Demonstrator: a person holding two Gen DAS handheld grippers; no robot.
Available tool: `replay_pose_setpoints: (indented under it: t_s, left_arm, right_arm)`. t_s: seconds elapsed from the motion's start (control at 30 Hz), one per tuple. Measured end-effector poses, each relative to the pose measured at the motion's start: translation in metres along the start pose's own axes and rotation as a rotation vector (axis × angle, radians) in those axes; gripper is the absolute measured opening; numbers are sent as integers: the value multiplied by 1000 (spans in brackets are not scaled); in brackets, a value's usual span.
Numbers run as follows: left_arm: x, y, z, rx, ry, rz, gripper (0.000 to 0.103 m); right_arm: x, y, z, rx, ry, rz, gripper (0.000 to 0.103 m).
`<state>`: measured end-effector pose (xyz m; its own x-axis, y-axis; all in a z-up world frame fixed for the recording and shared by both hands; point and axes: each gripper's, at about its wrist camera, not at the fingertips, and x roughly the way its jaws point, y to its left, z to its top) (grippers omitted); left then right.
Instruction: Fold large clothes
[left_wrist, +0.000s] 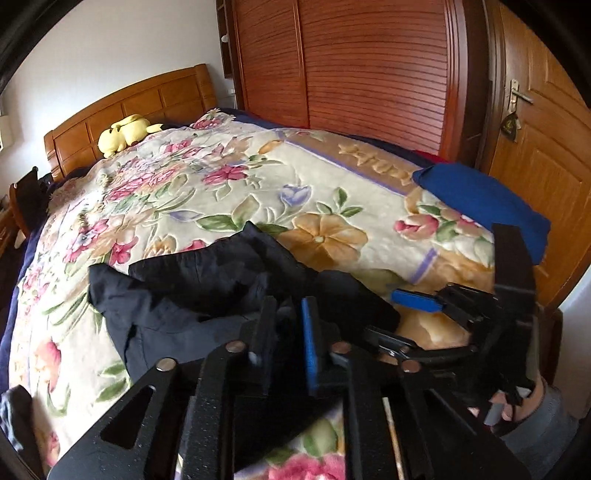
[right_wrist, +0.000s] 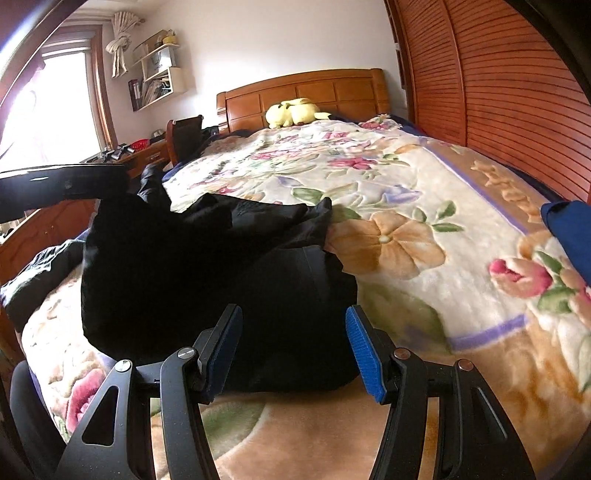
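A crumpled black garment (left_wrist: 192, 291) lies on the floral blanket (left_wrist: 229, 192) near the bed's foot. My left gripper (left_wrist: 288, 332) is narrowly shut on a fold of the black garment, lifting it. In the left wrist view my right gripper (left_wrist: 417, 301) shows at the right, jaws apart, beside the cloth. In the right wrist view the black garment (right_wrist: 221, 273) fills the middle of the floral blanket (right_wrist: 424, 221). My right gripper (right_wrist: 291, 347) is open, its blue pads either side of the garment's near edge. The left gripper's body (right_wrist: 62, 184) shows at the far left.
A folded blue cloth (left_wrist: 480, 199) lies at the bed's right edge, also in the right wrist view (right_wrist: 572, 229). A yellow plush toy (right_wrist: 293, 110) sits by the wooden headboard (right_wrist: 303, 92). A louvred wardrobe (left_wrist: 369, 62) and a door (left_wrist: 543, 122) stand to the right. A desk (right_wrist: 44, 229) is left.
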<state>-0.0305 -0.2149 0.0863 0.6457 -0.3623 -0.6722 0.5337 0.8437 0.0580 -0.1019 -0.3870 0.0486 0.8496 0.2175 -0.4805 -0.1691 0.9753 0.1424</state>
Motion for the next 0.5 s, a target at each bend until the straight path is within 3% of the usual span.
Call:
replay_pose_setpoints:
  t_s: [0.07,0.2,0.33,0.5]
  left_arm:
    - [-8,2,-3,-6,-14,-2,31]
    - [-22,14,-15,-44,-22,-7,35]
    - [-37,26,-31,-74,-34,4,53]
    - [-61,37,-42,-101,-64,9,59]
  right_arm:
    - [3,0,1,0,0,1,60]
    - [5,0,2,-4,-3,6,60]
    - [7,2,2,-14,-5,10,60]
    - [12,4,3,-29,2,9,60]
